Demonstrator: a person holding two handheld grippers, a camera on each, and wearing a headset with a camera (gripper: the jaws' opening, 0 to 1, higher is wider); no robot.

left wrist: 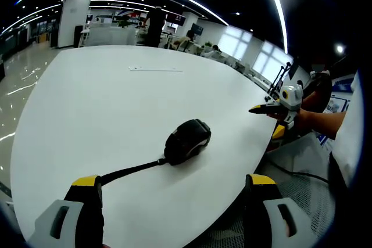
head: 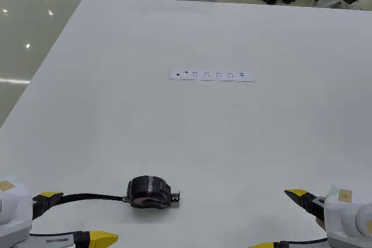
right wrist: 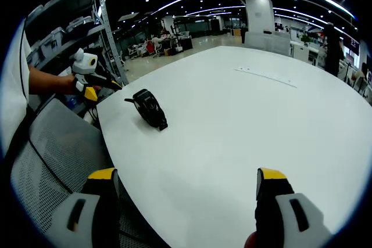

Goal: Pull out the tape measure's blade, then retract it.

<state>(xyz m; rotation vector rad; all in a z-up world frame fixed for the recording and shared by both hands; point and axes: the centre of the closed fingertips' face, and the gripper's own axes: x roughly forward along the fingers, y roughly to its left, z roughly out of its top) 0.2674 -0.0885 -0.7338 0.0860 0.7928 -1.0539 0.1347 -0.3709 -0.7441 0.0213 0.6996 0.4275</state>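
The left gripper's [head: 75, 218] jaws stand apart, with the tape measure [head: 150, 192] lying loose just ahead of them and its strap [head: 93, 197] trailing back toward one tip. The right gripper's [head: 280, 219] jaws are apart too, well clear of it. If the blade [head: 175, 196] is tugged with the case unpinned, I reckon it skids off the table [head: 232, 132] edge.

The large white matte tabletop [head: 116, 114] carries a narrow white strip printed with small dark symbols [head: 211, 75] at 12 o'clock. A grey mesh chair seat [right wrist: 46, 161] lies at 8 o'clock in the right gripper view.

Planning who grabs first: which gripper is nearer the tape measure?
The left gripper: the tape measure has its black strap reaching toward one jaw, while the right gripper sits farther off.
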